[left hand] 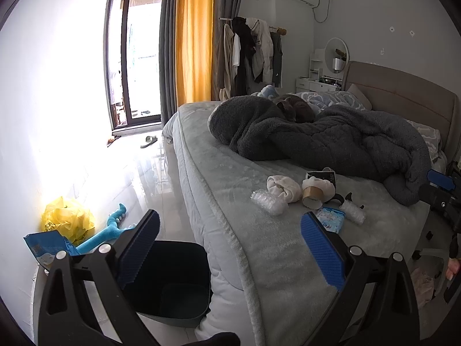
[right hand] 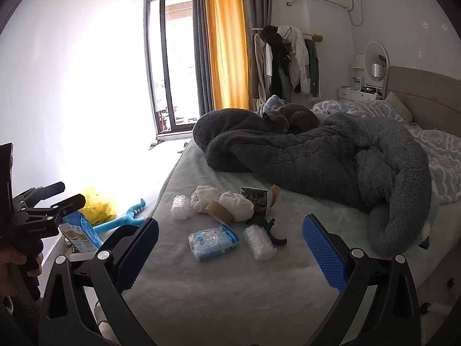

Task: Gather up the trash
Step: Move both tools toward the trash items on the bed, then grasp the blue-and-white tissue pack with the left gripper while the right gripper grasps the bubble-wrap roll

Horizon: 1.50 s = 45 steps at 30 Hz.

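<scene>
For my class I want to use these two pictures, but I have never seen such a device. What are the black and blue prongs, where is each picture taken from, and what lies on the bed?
A person holds a hand tool in each hand; each tool has two fingers with blue pads and its own camera.

The left gripper looks over the bed corner and a dark bin on the floor. The right gripper looks along the bed.

Both are open and hold nothing.

On the bed lie bubble wrap rolls, a tissue pack, cardboard tubes, white cloths and a grey blanket with a cat.
</scene>
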Motion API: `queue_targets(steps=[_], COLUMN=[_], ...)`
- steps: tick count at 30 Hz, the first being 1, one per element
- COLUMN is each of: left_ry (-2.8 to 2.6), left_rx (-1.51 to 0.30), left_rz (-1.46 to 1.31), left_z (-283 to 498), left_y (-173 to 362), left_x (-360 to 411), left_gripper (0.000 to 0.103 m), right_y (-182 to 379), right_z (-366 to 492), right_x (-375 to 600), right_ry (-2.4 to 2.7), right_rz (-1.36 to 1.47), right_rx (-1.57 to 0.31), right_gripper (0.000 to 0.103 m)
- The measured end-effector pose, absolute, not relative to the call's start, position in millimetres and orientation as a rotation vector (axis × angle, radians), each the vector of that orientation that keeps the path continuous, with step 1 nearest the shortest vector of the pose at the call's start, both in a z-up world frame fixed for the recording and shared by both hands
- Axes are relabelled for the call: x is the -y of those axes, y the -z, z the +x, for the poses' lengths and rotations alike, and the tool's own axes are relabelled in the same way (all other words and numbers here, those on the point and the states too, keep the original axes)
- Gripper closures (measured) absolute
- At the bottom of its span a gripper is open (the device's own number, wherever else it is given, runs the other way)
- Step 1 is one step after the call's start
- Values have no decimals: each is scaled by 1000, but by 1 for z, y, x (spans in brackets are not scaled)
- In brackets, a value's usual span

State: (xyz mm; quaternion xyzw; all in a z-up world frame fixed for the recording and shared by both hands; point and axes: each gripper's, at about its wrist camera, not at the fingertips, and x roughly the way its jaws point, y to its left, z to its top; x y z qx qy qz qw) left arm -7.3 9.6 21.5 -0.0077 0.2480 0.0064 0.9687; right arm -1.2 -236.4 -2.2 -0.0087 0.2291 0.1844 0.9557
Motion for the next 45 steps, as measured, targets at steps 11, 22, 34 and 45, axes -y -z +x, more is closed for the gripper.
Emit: queue_targets(steps=[11, 22, 34, 45], left_ry=[13, 67, 214, 372], left_rx=[-514, -545, -565, -665], left_rz=[-8, -63, -12, 19], left_z=[-7, 3, 22, 54], left_y=[-23, -23, -16, 8], left_x=[-5, -3, 28, 51], left_gripper=[3, 3, 5, 15], right_y=[3, 12, 32, 51], right_z=[0, 6, 22, 44], right_x=[243, 242, 258, 260], right_ry=[-349, -398, -443, -489], right_rz=[-20, -24, -6, -35], right_rx=[-478, -529, -596, -672], right_gripper=[2, 3, 13, 29])
